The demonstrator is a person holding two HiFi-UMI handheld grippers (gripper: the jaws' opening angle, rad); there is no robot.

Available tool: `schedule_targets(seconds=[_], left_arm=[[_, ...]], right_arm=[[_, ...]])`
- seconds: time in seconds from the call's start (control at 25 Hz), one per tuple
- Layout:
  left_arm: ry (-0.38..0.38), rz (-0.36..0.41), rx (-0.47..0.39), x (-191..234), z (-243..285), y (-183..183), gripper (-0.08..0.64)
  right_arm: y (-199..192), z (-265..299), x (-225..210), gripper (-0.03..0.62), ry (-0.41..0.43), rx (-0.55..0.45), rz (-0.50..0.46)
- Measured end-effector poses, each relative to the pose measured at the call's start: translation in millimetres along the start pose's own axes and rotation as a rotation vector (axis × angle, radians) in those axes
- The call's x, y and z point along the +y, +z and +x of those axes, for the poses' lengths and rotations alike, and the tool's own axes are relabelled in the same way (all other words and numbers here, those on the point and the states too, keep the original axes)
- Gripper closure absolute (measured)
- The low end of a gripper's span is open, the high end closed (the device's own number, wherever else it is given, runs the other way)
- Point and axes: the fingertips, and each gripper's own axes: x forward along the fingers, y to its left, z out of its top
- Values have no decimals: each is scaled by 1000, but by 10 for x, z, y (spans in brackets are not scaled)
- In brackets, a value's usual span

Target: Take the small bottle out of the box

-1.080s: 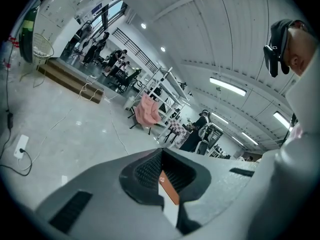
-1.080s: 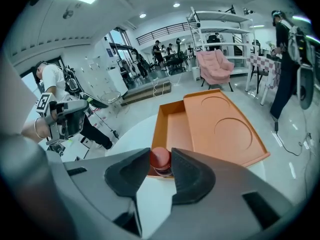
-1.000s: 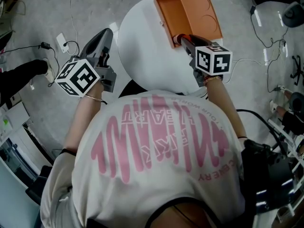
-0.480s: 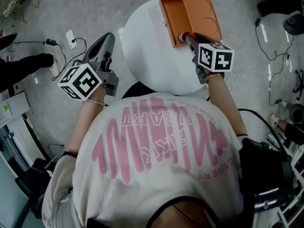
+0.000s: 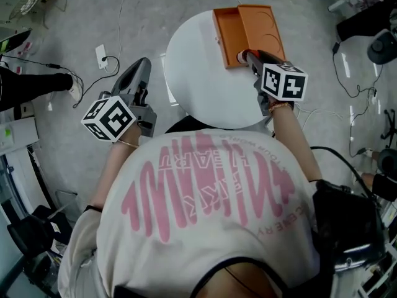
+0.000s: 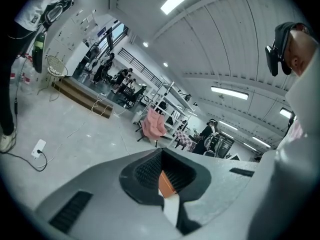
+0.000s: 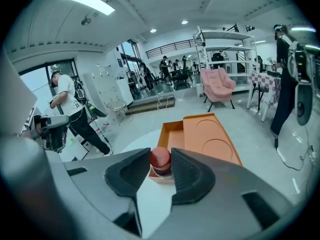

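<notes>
My right tongs (image 5: pixel 248 57) are clamped on the small bottle (image 7: pixel 160 160). Its red cap sticks up between the 2 jaws. The bottle is at the near edge of the orange box (image 5: pixel 251 23), by the deep left part of it. I cannot tell if the bottle touches the box or hangs just above it. The right part of the box is flat, with 2 round dents in it. The box sits on the far side of the round white worktop (image 5: pixel 198 73).

My left tongs (image 5: pixel 141 67) are off to the left of the worktop, over the gray floor (image 5: pixel 74 17). Their jaws are together and hold nothing. They are well apart from the box and the bottle.
</notes>
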Motion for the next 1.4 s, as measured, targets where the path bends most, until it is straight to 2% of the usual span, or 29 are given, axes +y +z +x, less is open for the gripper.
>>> schedule_targets(seconds=[0.52, 0.92, 1.4], left_arm=[[-16, 2, -15, -374, -225, -222, 552], [-37, 27, -20, -713, -488, -438, 552], [-61, 42, -6, -1117, -848, -793, 552]], right_arm=[[104, -603, 111, 465, 26, -111, -31], [-93, -1044, 176, 465, 33, -155, -24], [-556, -1590, 159, 465, 42, -185, 27]])
